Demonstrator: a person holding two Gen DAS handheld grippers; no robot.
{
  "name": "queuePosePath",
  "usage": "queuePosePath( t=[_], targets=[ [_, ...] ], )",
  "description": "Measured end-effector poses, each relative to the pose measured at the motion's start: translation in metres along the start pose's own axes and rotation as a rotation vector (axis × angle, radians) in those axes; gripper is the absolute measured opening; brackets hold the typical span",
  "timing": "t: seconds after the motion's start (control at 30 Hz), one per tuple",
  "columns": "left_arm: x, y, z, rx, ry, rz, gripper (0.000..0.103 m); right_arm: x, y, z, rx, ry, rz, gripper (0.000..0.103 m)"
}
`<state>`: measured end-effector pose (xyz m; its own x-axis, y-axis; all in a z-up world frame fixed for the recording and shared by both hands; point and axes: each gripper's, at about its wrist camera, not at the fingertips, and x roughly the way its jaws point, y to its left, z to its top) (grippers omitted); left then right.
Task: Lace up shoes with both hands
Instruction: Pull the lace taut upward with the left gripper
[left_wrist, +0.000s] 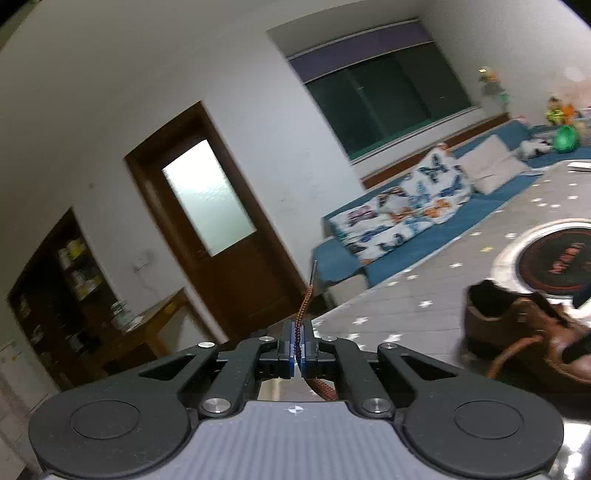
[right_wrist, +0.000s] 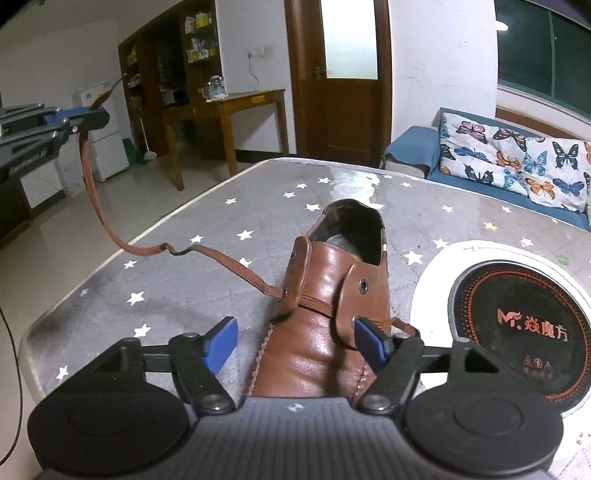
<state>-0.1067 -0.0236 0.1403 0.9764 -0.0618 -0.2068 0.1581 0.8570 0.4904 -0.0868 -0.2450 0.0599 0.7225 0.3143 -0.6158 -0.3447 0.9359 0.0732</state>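
Observation:
A brown leather shoe (right_wrist: 325, 332) lies on the star-patterned table (right_wrist: 177, 306), heel opening facing away from me. Its brown lace (right_wrist: 221, 258) runs through the lower eyelets, trails left over the table and rises to my left gripper (right_wrist: 92, 114). In the left wrist view that gripper (left_wrist: 297, 345) is shut on the lace (left_wrist: 303, 310), whose metal-tipped end sticks up past the pads, and the shoe (left_wrist: 528, 332) sits at the right edge. My right gripper (right_wrist: 295, 332) stands open just above the shoe's front, one blue pad on either side, the right one close to the eyelet flap.
A round black induction hob (right_wrist: 517, 325) is set into the table to the right of the shoe. A blue sofa with butterfly cushions (right_wrist: 517, 162) lies beyond the far edge. A wooden side table (right_wrist: 229, 107) and a door stand behind.

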Motion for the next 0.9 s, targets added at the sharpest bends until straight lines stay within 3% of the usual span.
queuePosePath(
  t=[0.33,0.9],
  targets=[
    [0.018,0.015,0.001,0.034,0.024,0.106,0.003,0.005,0.005,0.003,-0.03,-0.001,-0.045,0.086],
    [0.008,0.027,0.021,0.036,-0.02,0.173,0.003,0.009,0.021,0.006,-0.097,-0.033,-0.179,0.103]
  ],
)
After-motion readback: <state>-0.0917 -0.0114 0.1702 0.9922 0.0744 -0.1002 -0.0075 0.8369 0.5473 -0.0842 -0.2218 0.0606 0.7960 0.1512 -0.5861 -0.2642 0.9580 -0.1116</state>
